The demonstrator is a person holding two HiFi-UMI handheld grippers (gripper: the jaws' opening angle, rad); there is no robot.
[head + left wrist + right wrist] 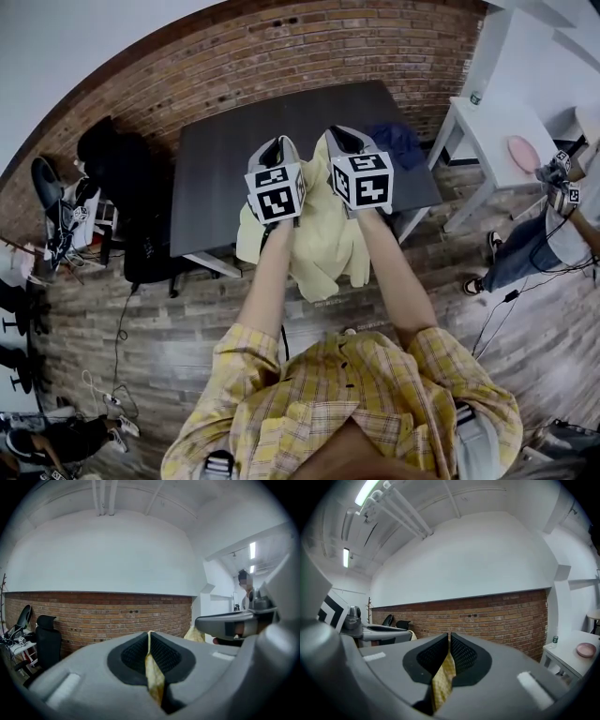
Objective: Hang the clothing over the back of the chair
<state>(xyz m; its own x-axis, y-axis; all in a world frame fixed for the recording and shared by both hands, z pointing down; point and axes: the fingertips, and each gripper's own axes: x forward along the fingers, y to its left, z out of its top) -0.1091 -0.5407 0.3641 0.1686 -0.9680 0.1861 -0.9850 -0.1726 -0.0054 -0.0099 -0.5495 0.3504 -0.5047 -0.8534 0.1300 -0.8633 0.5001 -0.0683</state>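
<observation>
1. Pinched shut on a thin fold of the yellow garment (323, 248): the left gripper (277, 148), both ribbed pads pressed flat against the cloth in the left gripper view.
2. Likewise closed on the same garment: the right gripper (448, 641), with a strip of yellow fabric caught between its pads and trailing down out of the gap in the right gripper view.
3. Side by side and near each other in the head view, at about the same height, each on an outstretched arm of the person in a yellow plaid shirt (356, 394).
4. Hanging from the two grips in loose folds, in front of the near edge of the dark desk (225, 159), toward the right half of that edge. No telling whether touching the desk or just clear of it.
5. At the desk's far right corner, a crumpled blue cloth (398, 141), apart from the garment.
6. Past the desk's left edge, well apart from the garment, a black office chair (141, 248).
7. Along the desk's far edge, a brick wall (281, 56), with plain white wall above it in both gripper views.
8. Right of the desk, a white table (487, 122) with a pink plate (523, 153) near its right end and a small can (475, 97) at its far edge.
9. Near that table, another person (530, 253), partly cut off by the picture's edge.
</observation>
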